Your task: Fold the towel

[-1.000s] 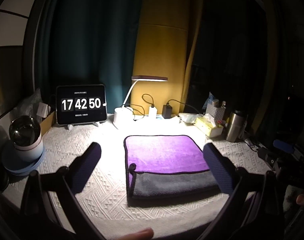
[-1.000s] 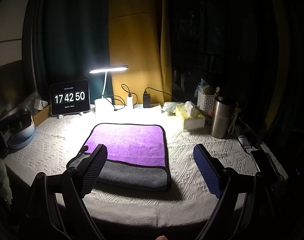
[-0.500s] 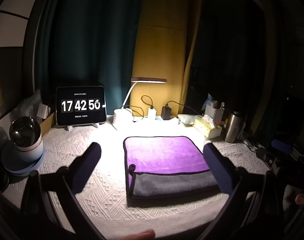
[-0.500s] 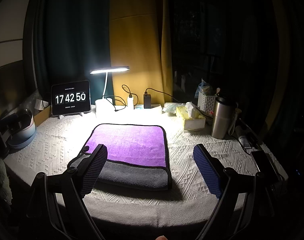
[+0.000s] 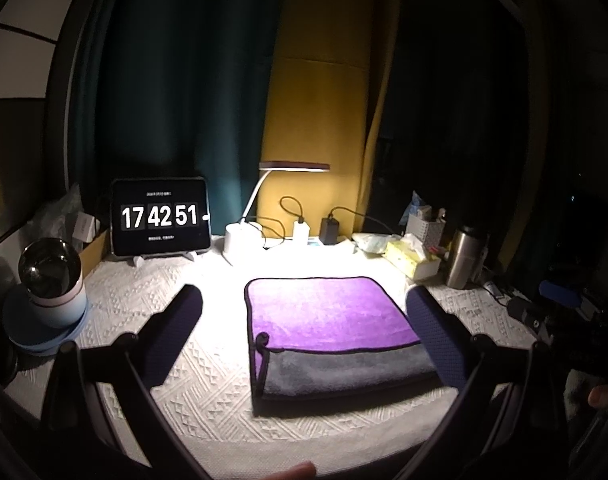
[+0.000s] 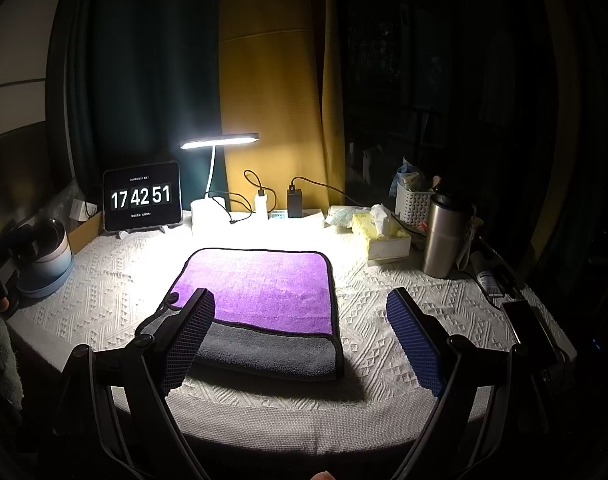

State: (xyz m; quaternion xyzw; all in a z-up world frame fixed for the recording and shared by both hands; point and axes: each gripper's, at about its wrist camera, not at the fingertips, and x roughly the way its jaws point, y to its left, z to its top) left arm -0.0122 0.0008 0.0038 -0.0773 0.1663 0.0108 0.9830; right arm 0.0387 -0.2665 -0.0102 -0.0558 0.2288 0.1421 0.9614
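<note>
Folding looks all but done to us: the purple-and-grey plush towel point(image 5: 336, 332) lies doubled on the white woven tablecloth point(image 6: 384, 320), our left gripper point(image 5: 308, 336) and right gripper point(image 6: 299, 332) spread wide, empty, so we judge only withdrawal remains.

Towel point(image 5: 328, 320): folded flat on table, purple top layer, grey layer protruding at near edge.
</note>
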